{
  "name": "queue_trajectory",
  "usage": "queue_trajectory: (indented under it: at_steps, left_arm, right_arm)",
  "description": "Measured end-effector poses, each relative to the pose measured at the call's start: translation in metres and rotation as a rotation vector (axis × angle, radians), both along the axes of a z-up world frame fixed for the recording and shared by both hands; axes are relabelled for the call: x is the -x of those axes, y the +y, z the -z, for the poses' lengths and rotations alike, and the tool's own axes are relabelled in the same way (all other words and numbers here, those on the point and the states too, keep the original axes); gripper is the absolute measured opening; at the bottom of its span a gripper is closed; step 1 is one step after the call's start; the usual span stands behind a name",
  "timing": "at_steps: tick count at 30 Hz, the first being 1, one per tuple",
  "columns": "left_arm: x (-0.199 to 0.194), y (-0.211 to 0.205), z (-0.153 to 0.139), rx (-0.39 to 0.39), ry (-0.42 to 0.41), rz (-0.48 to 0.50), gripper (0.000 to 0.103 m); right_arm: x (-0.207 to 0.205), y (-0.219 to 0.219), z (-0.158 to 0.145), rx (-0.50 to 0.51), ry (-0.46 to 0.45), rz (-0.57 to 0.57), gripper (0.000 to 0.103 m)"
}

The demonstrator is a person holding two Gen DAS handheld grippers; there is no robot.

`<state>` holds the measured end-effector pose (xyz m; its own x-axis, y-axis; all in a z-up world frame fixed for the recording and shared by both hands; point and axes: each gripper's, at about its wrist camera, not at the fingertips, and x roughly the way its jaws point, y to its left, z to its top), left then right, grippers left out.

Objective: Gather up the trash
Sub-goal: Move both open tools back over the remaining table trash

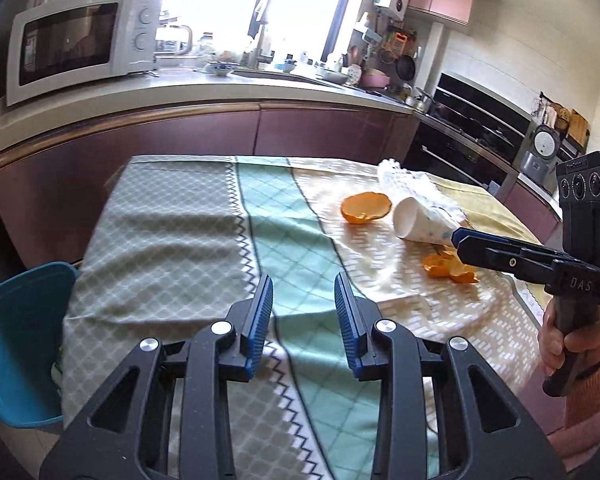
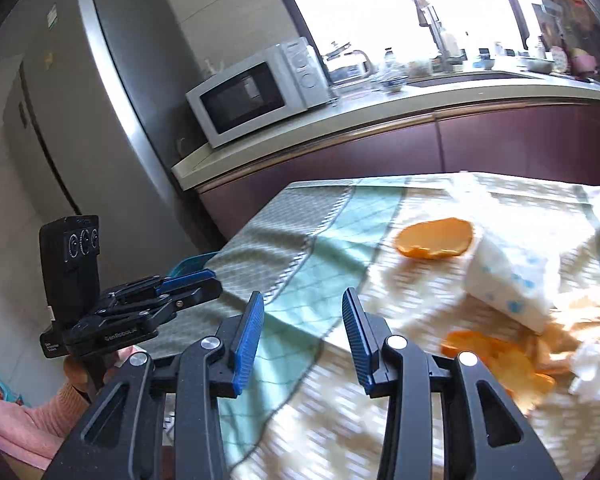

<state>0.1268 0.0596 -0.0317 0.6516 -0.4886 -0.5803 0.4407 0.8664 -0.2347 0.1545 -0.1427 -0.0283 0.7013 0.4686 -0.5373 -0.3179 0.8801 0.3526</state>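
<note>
Left gripper (image 1: 304, 296) & right gripper (image 2: 303, 312): both part-open, nothing held, over near surface (image 1: 172, 216). Far right: paper cup (image 1: 420, 220) on side, orange peel (image 1: 366, 207).

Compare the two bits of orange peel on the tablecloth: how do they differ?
The far orange peel is one broad, cupped round piece lying beside the mouth of the tipped paper cup; the near orange peel is smaller, torn and jagged, lying by the cup's base end. The far one lies in the open; the near one sits just below the right gripper. Both lie loose on the tablecloth, ungripped.
</note>
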Motion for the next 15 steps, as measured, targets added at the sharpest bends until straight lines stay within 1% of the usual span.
queue_trajectory:
  at_steps: [3,6,9,11,15]
  left_arm:
    - [0.001,-0.038,0.002,-0.011,0.012,0.066,0.032]
    - [-0.006,-0.068,0.008,-0.021,0.026,0.126,0.032]
    - [-0.008,-0.1,0.012,-0.033,0.047,0.183,0.034]
    - [-0.011,-0.119,0.016,-0.04,0.06,0.216,0.035]
    - [-0.019,-0.15,0.023,-0.055,0.092,0.248,0.037]
  right_arm:
    - [0.014,-0.04,0.002,0.008,-0.009,0.106,0.042]
    - [0.027,-0.082,0.007,0.032,-0.012,0.213,0.043]
    - [0.034,-0.115,0.013,0.04,-0.002,0.31,0.044]
    - [0.04,-0.133,0.017,0.043,-0.001,0.361,0.051]
    - [0.041,-0.163,0.026,0.055,0.014,0.429,0.058]
